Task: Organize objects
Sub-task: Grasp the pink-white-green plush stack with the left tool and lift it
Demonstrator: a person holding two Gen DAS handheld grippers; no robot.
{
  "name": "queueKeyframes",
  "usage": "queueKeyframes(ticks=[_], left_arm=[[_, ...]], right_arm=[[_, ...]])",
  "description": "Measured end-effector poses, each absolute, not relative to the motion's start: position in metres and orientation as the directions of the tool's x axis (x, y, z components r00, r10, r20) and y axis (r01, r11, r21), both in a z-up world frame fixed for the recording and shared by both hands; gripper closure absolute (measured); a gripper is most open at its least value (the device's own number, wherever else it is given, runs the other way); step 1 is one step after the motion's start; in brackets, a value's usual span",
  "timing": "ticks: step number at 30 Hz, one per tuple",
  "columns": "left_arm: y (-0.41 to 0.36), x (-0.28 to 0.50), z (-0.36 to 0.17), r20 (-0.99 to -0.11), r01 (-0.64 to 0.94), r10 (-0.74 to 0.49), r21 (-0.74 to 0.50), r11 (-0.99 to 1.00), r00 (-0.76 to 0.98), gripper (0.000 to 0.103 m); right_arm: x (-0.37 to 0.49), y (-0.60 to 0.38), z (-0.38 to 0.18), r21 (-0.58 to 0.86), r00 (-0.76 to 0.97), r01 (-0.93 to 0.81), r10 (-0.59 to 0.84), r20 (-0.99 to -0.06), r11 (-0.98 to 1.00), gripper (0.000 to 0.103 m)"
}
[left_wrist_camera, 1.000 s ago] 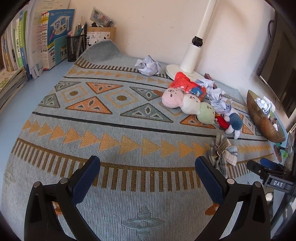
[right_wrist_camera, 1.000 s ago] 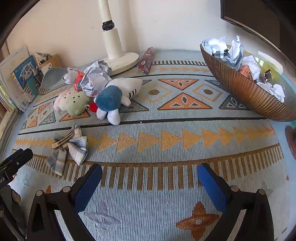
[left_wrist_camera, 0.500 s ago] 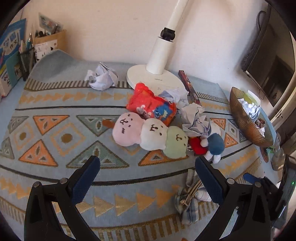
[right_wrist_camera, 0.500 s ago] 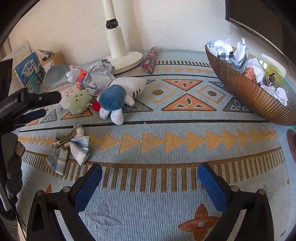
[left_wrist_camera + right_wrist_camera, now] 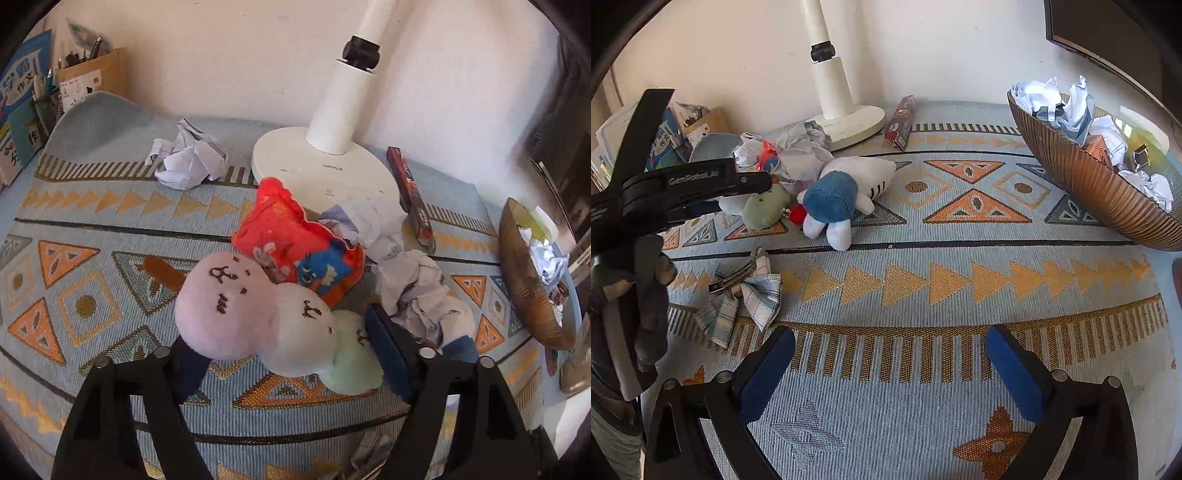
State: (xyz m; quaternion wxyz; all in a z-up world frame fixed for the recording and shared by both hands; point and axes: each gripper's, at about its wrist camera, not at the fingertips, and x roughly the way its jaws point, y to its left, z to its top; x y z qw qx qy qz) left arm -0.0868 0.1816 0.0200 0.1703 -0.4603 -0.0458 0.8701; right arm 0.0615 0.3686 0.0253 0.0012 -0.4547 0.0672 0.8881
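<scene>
Plush dango skewer (image 5: 266, 317), three balls pink, white and green, lies on the patterned mat (image 5: 92, 266), its long axis running left to right straight across the left gripper (image 5: 284, 354). Those jaws have just been closing and now bracket its two ends; whether the pads press yet I cannot tell. The right gripper (image 5: 890, 373), jaws apart and empty, hangs farther off.

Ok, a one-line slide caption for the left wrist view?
Left gripper closing around a three-ball plush skewer on the patterned mat.
</scene>
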Motion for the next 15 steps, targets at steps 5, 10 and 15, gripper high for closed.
queueKeyframes(ticks=[5, 10, 15], left_arm=[[0.146, -0.066, 0.042, -0.784, -0.398, 0.405, -0.222, -0.890, -0.470, 0.060], [0.106, -0.057, 0.046, -0.808, -0.399, 0.370, -0.185, -0.898, -0.459, 0.060], [0.093, -0.053, 0.047, -0.795, -0.441, 0.411, -0.204, -0.874, -0.446, 0.061]], right_arm=[[0.062, 0.369, 0.025, 0.131, -0.591, -0.063, -0.069, -0.804, -0.989, 0.000], [0.062, 0.369, 0.024, 0.129, -0.591, -0.062, -0.068, -0.804, -0.990, 0.000], [0.062, 0.370, 0.024, 0.133, -0.592, -0.062, -0.071, -0.803, -0.989, 0.000]])
